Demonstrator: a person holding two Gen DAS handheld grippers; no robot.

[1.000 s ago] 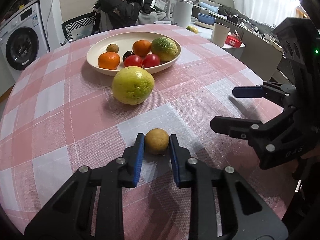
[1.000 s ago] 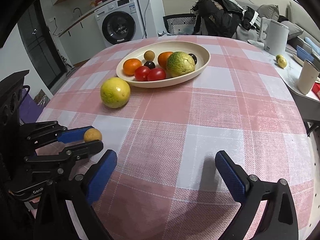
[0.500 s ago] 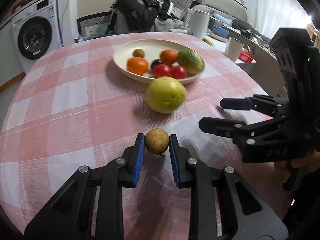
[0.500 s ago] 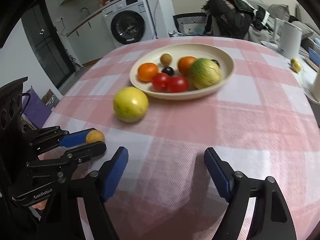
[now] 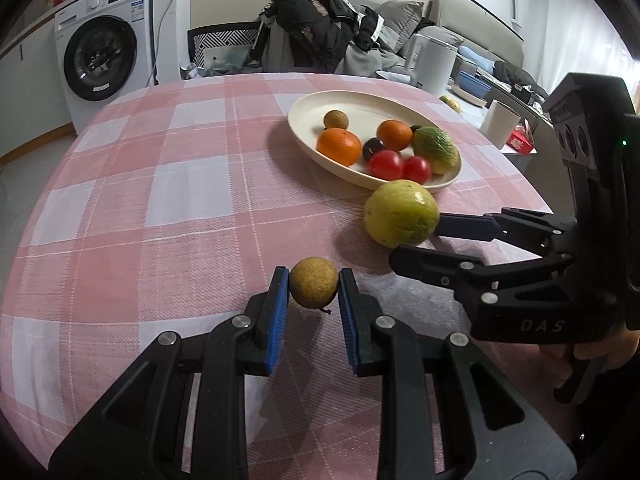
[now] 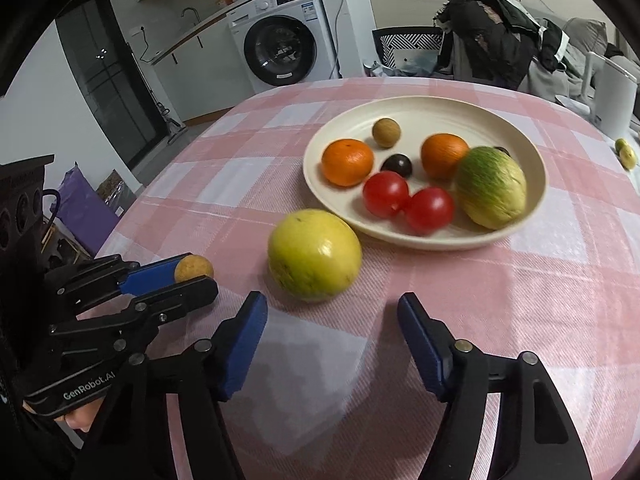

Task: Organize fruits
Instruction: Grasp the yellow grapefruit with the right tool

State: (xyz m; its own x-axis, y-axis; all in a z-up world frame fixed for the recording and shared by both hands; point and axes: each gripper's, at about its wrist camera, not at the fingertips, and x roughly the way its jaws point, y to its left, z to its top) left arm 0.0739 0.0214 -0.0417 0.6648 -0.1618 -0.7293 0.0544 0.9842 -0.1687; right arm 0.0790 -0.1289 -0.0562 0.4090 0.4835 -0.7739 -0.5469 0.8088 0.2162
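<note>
My left gripper (image 5: 313, 294) is shut on a small tan round fruit (image 5: 313, 288) and holds it above the pink checked tablecloth; the fruit also shows in the right wrist view (image 6: 193, 267). A large yellow-green fruit (image 6: 314, 255) lies on the cloth just in front of a cream bowl (image 6: 532, 160). My right gripper (image 6: 332, 316) is open, just short of the yellow-green fruit, its fingers either side of it in the left wrist view (image 5: 401, 213). The bowl (image 5: 304, 106) holds oranges, red tomatoes, a dark plum, a tan fruit and a green-yellow melon.
A white kettle (image 5: 431, 63) and a white cup (image 5: 498, 124) stand past the table's far right. A chair piled with clothes (image 5: 316, 32) is behind the table. A washing machine (image 6: 280, 40) stands at the back.
The left gripper has lifted the small tan fruit off the cloth and swung left. The right gripper has moved forward to the large yellow-green fruit and narrowed its opening.
</note>
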